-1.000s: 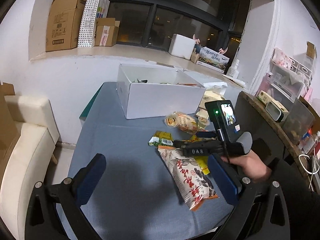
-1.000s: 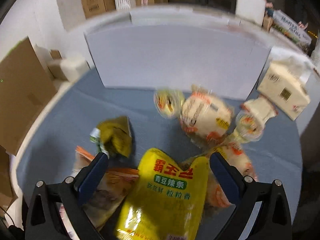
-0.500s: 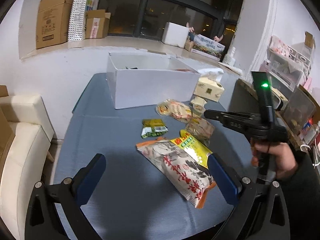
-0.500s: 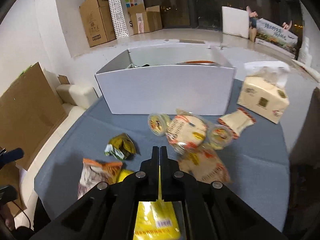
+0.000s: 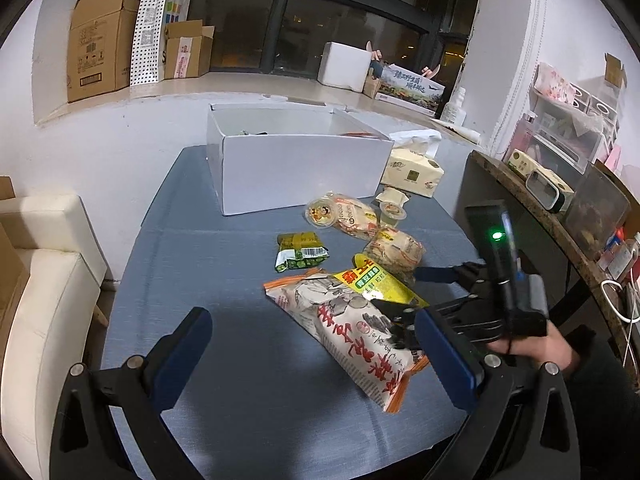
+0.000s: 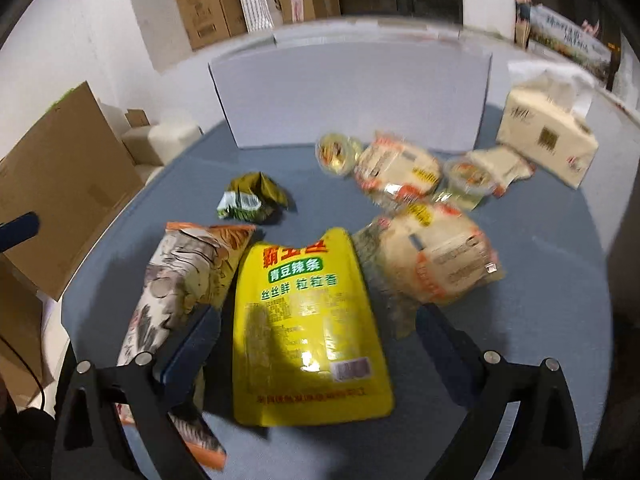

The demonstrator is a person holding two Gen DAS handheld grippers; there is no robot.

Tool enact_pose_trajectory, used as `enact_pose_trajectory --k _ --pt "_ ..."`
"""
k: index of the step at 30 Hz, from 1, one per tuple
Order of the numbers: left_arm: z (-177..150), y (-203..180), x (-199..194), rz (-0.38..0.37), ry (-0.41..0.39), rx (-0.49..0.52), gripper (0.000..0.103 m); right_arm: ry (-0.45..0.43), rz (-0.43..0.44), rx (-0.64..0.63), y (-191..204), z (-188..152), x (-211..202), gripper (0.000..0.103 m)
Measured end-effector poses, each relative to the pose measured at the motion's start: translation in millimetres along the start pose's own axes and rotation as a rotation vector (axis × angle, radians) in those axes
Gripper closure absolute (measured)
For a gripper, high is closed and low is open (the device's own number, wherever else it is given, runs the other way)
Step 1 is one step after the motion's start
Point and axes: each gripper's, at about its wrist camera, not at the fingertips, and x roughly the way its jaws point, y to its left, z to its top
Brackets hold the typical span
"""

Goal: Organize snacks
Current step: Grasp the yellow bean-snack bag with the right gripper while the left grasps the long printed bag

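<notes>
Before the white box (image 6: 352,92), the right claw (image 6: 318,344) straddles the yellow pouch (image 6: 308,320) — jaws just opened wide, gripping nothing; left claw (image 5: 320,356) open — empty.

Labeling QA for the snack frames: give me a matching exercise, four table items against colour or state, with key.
Things:
1. pouch
2. box
3. small packet
4. right gripper

Descriptions:
A. white, top open
B. green, crumpled
C. yellow, lying flat between the jaws
D. open, jaws just widened, pressing nothing

Pairs: 1-C, 2-A, 3-B, 4-D
</notes>
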Motion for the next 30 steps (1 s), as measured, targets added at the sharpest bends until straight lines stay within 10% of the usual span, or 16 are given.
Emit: enact_pose_trajectory --k 8,12,30 --pt "-2 0 4 -0.001 0.012 -0.003 0.000 0.050 -0.027 -0.079 20 8 36 0.001" --pt "-3 0 5 0.007 0.015 -0.002 0.000 0.043 -0.080 -0.100 23 12 33 0.053" --pt "2 -17 113 0.091 0.233 -0.065 0.000 -0.286 -0.063 0.180 -34 -50 -132 0.057"
